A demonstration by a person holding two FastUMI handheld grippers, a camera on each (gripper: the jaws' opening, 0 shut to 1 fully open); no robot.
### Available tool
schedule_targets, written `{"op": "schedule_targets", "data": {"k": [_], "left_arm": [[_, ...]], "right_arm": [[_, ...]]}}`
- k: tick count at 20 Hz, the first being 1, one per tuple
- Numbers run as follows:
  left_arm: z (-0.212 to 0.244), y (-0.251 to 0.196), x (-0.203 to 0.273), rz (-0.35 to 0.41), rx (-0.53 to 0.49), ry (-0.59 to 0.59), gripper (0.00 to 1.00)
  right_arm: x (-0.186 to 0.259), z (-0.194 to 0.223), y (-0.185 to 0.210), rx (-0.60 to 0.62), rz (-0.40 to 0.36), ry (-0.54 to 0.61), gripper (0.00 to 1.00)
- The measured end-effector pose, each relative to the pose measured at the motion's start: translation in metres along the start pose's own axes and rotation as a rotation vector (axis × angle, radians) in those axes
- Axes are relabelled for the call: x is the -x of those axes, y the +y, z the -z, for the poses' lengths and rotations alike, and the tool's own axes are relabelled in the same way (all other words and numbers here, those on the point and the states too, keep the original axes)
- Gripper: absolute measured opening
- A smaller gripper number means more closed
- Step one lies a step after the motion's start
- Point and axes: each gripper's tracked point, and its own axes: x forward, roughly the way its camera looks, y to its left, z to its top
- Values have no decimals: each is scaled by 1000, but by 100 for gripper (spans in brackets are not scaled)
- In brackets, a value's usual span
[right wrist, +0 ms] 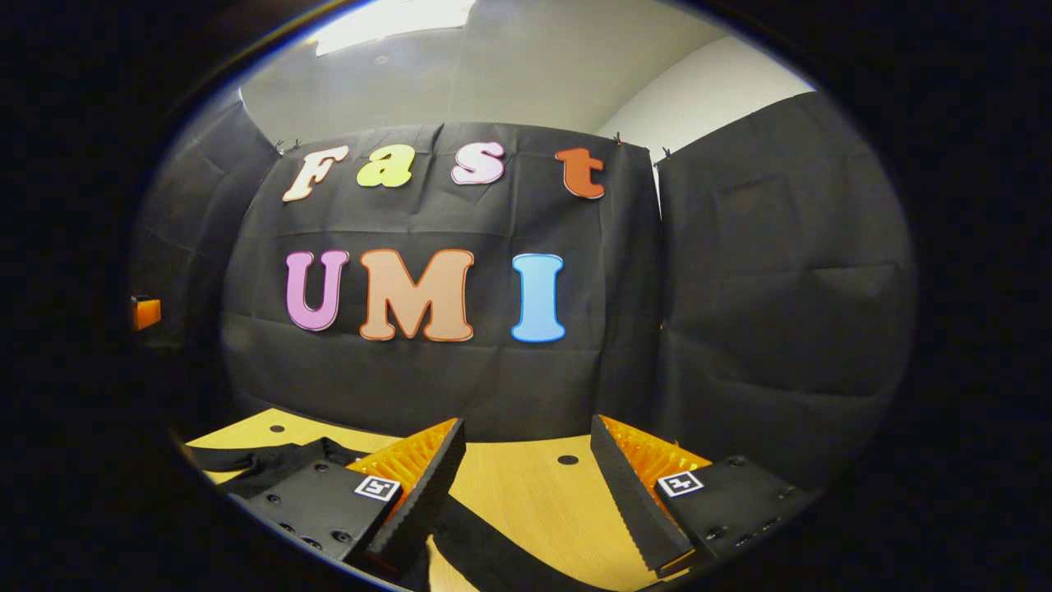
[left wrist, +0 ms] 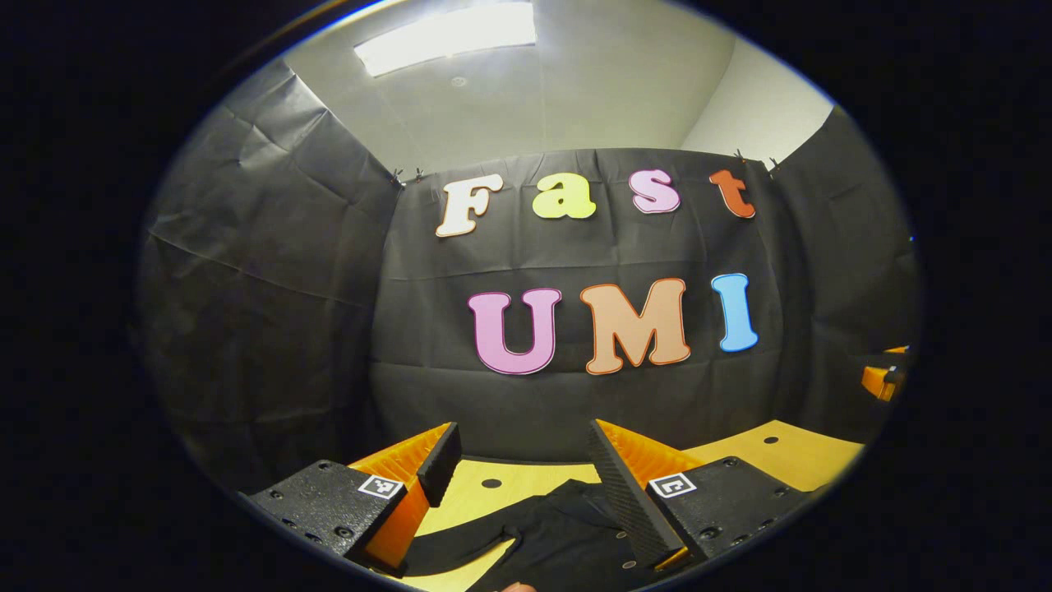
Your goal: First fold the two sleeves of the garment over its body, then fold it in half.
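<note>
A black garment (left wrist: 559,534) lies on the yellow wooden table (left wrist: 764,456), low in the left gripper view. My left gripper (left wrist: 522,464) hangs above it, open, with nothing between its orange and black fingers (left wrist: 625,493). In the right gripper view, part of the garment (right wrist: 271,464) lies at the lower left and a black sleeve (right wrist: 493,551) runs across the table below the gripper. My right gripper (right wrist: 526,464) is open above that sleeve, empty. The other gripper (left wrist: 883,378) shows as an orange bit at the far right of the left gripper view.
The table (right wrist: 526,493) has small round holes (right wrist: 567,460) in its top. Black cloth walls close the booth on three sides, close behind the table's far edge. An orange part (right wrist: 146,312) shows at the left edge of the right gripper view.
</note>
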Motion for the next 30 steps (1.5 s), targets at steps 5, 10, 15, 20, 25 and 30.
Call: {"op": "schedule_targets", "data": {"k": [5,10,15,20,25,30], "left_arm": [[-3,-3,-3,-2,-11,1,93],[-4,-6,-4,-11,-28,7,92],[-1,-9,-4,-22,-41,19,93],[2,-17,-4,-26,-42,34,92],[3,-26,-4,-35,-50,44,92],[2,-41,-5,-42,-60,50,92]], "right_arm": [[-13,72,-18,59,15,158,98],[-13,164,-37,127,4,390,98],[0,227,-50,98,-1,592,100],[22,280,-58,130,-28,747,99],[38,317,-66,160,-54,877,100],[45,336,-68,106,-106,974,100]]}}
